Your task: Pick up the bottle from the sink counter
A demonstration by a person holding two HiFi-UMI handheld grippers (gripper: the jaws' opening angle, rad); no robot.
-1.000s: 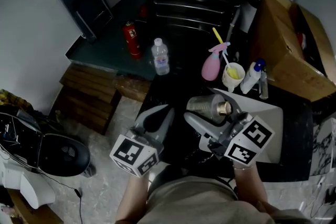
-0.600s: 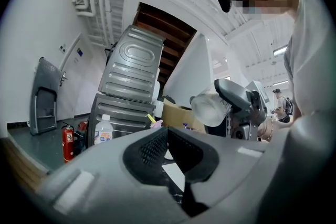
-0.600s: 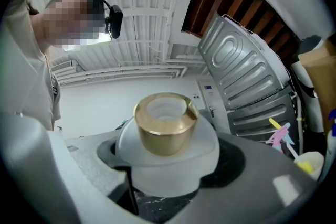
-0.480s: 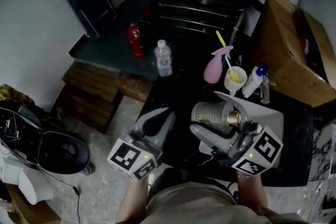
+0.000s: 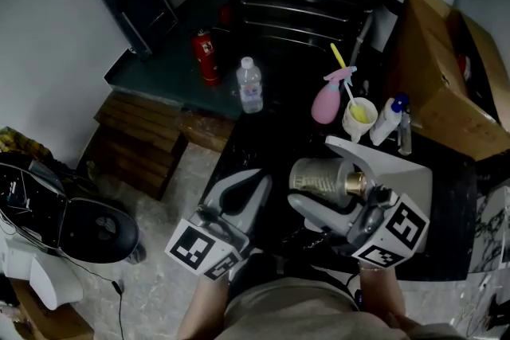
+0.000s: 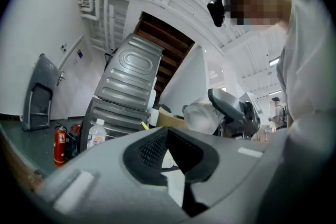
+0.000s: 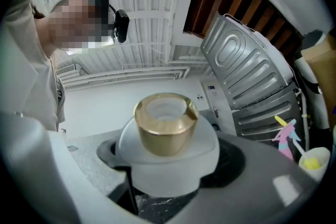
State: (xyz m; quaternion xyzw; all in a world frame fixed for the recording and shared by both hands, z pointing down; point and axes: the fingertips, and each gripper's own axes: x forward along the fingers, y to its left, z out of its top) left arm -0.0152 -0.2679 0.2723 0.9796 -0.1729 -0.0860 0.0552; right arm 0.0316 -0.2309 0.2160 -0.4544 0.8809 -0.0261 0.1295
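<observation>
A frosted clear bottle (image 5: pixel 319 175) with a gold collar (image 5: pixel 355 184) lies sideways in my right gripper (image 5: pixel 339 191), above the white sink's (image 5: pixel 414 171) near left corner. The right gripper is shut on it. In the right gripper view the bottle's (image 7: pixel 167 157) open gold neck (image 7: pixel 165 122) points up at the camera, and the right gripper (image 7: pixel 165 176) clamps its shoulder. My left gripper (image 5: pixel 243 191) hangs to the left over the counter's front edge, shut and empty. From the left gripper (image 6: pixel 169 157) view, the held bottle (image 6: pixel 202 115) shows ahead at the right.
On the dark counter behind stand a small water bottle (image 5: pixel 249 85), a red can (image 5: pixel 207 56), a pink spray bottle (image 5: pixel 327 103), a yellow cup (image 5: pixel 358 117) and a white bottle (image 5: pixel 385 119). A cardboard box (image 5: pixel 446 68) is at the right. A wooden pallet (image 5: pixel 135 147) lies on the floor at the left.
The right gripper with the bottle has shifted right and toward me; the bottle looks larger. The left gripper has drifted slightly lower and to the right.
</observation>
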